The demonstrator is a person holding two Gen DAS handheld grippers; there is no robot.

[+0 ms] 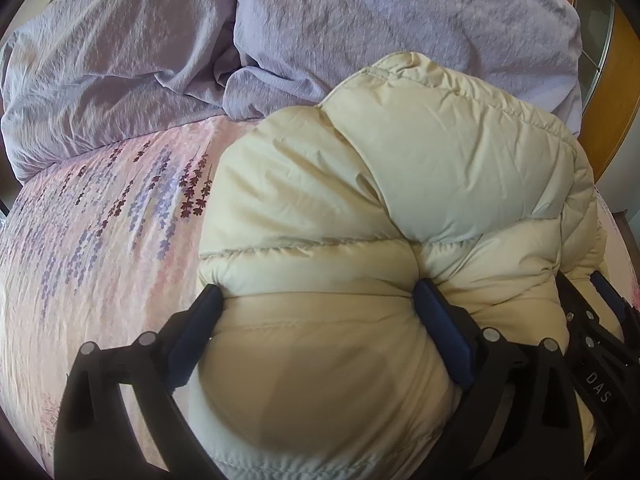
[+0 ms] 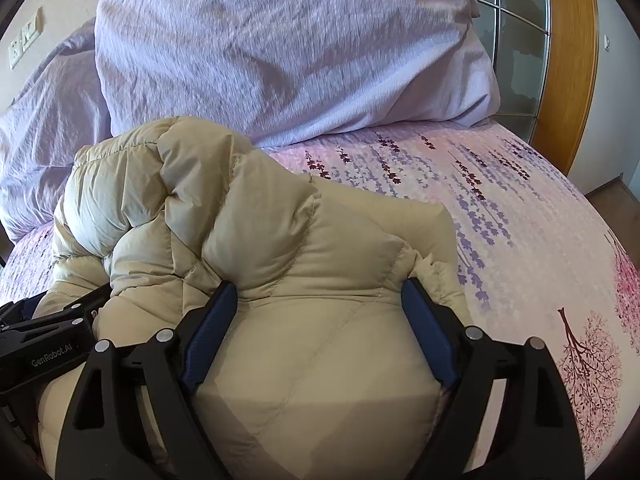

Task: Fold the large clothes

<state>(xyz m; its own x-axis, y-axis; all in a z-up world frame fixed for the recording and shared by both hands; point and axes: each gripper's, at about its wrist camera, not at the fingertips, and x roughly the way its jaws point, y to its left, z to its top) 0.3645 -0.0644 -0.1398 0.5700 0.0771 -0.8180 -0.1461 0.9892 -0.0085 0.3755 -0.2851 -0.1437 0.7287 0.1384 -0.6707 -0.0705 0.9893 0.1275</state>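
Observation:
A cream puffy down jacket [image 1: 400, 184] lies bundled on the bed; it also fills the right wrist view [image 2: 248, 232]. My left gripper [image 1: 320, 300] has its jaws wide apart with a thick fold of the jacket bulging between the blue pads [image 1: 440, 328]. My right gripper [image 2: 320, 296] stands the same way, jaws wide apart around a thick jacket fold, blue pads [image 2: 212, 324] pressing its sides. The two grippers sit side by side; the right one shows in the left wrist view [image 1: 592, 320] and the left one in the right wrist view [image 2: 48, 340].
The bed has a pink floral sheet [image 1: 100, 240] [image 2: 520, 208]. A crumpled lilac duvet [image 1: 120, 60] and lilac pillow [image 2: 280, 48] lie behind the jacket. A wooden-framed glass door [image 2: 560, 60] stands at the right. Wall sockets [image 2: 24, 40] are at the left.

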